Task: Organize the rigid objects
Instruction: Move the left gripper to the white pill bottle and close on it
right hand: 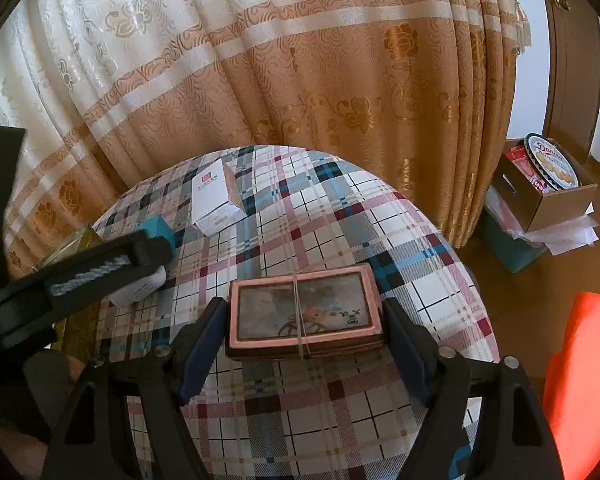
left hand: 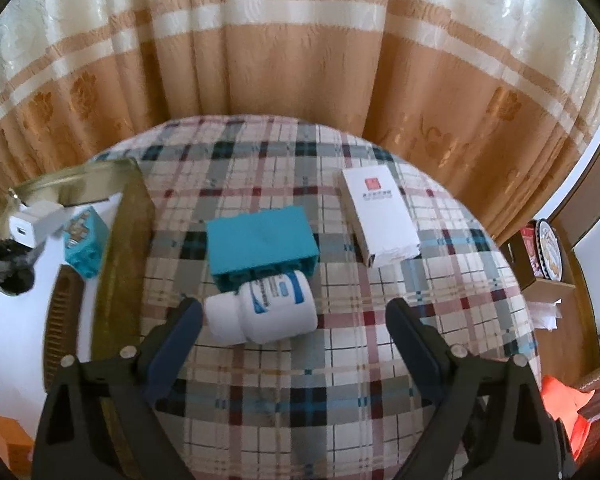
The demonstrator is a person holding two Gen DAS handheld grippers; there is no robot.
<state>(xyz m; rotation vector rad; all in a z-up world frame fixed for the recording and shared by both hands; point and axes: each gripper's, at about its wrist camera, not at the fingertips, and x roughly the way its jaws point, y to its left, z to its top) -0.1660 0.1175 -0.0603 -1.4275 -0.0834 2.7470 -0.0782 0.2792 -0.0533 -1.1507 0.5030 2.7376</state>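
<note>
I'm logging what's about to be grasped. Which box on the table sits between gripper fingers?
The pink-framed box, bound with a rubber band, between the open right gripper; the white box and teal box lie apart.

plaid tablecloth (right hand: pixel 340 216) over the table, cream-and-orange curtain (right hand: pixel 300 80) right behind. on the floor to the right: cardboard box (right hand: pixel 556 204) holding a blue cookie tin (right hand: pixel 552 162), atop white papers (right hand: pixel 572 236). orange cloth (right hand: pixel 584 360) at far right.

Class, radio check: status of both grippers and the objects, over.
Left hand-held gripper open over white bottle. Right hand-held gripper open, straddling pink card box. Nothing blocking.
</note>
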